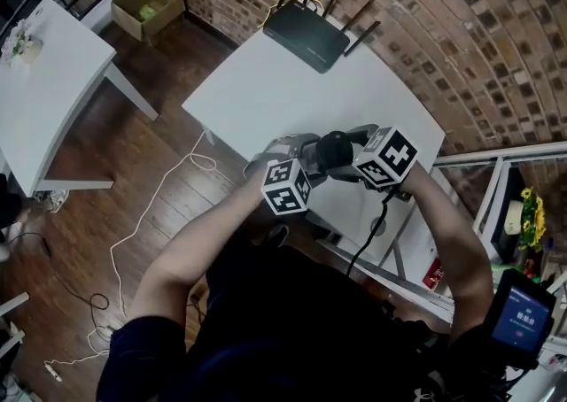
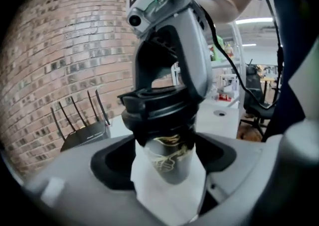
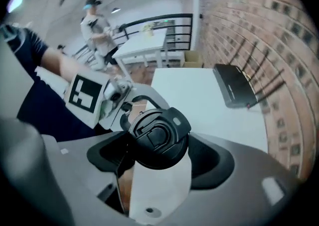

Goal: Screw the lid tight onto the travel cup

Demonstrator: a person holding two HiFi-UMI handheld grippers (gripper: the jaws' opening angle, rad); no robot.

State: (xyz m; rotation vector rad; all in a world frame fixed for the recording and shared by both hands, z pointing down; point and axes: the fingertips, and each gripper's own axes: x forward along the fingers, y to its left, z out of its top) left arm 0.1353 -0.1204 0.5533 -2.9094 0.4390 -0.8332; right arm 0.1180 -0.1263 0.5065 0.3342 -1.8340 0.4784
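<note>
Mid-tightening: left gripper [image 1: 297, 150] clamps the cup [image 2: 172, 163]; right gripper [image 1: 354, 157] gapes around the lid [image 3: 157, 138], seemingly loose; next, pinch and twist.

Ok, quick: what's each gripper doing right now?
Left gripper: shut on the travel cup.
Right gripper: jaws around the lid; whether they press on it cannot be told.
</note>
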